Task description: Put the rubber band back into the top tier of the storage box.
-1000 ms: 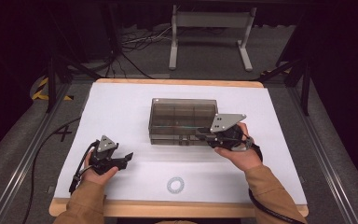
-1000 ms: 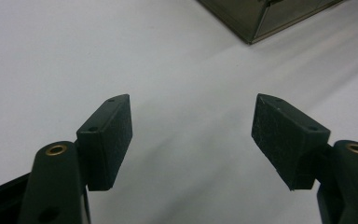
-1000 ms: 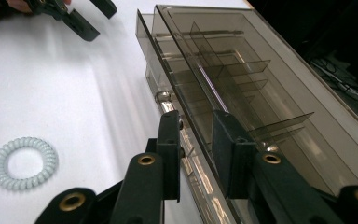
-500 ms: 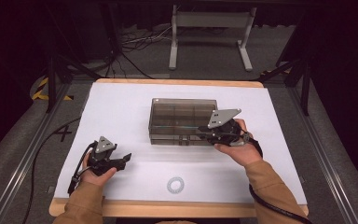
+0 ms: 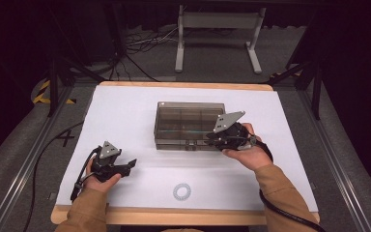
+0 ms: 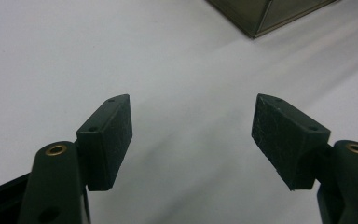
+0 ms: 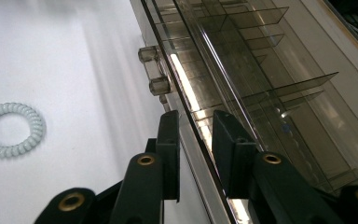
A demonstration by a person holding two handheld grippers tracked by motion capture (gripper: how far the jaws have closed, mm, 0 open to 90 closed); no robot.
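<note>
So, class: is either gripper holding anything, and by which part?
The right gripper has its jaws either side of the clear organiser box's front lid edge; whether it is actually clamped cannot be told. The left gripper is open, holding nothing.

**Cam setup**

High view: fixed above, looks fwd/down over white table. Left gripper view: low, close to tabletop, box corner far off. Right gripper view: v. close along compartment box front edge. All share the box.

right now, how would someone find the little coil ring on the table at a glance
Start at the white-covered table and its smoky clear plastic divider box in the middle. Come straight toward the person's edge: the pale spiral hair-tie ring lies flat there, alone between the two forearms. It is the one small, round, loose thing on the table.
</note>
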